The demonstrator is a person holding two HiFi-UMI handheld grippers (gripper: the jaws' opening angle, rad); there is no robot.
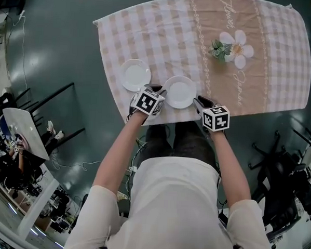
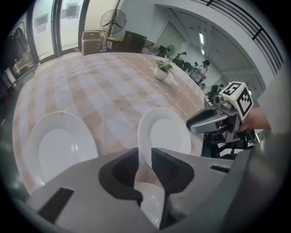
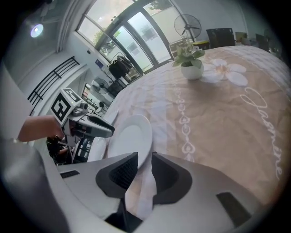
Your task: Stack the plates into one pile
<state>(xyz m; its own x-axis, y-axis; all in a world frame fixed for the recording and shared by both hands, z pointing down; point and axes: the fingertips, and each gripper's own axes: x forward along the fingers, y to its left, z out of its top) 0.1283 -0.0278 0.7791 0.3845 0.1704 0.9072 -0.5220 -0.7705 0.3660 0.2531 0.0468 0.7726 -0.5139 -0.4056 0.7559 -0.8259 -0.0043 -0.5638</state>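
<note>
Two white plates lie on the checked tablecloth (image 1: 160,38). The left plate (image 1: 135,74) (image 2: 59,148) rests alone, with nothing touching it. The centre plate (image 1: 180,91) (image 2: 167,132) (image 3: 129,139) sits near the cloth's front edge, between my two grippers. My left gripper (image 1: 158,89) (image 2: 144,157) stands at its left rim, jaws partly apart with the rim between them. My right gripper (image 1: 200,101) (image 3: 145,164) stands at its right rim, which also passes between the jaws; a strip of cloth shows beside the rim. Each gripper appears in the other's view, across the plate.
A small potted plant (image 1: 220,49) (image 2: 161,73) (image 3: 191,68) stands far back on the cloth, by a printed white flower (image 1: 240,50). The table's front edge lies just below the grippers. Office chairs (image 1: 278,169) and desks stand on the floor around.
</note>
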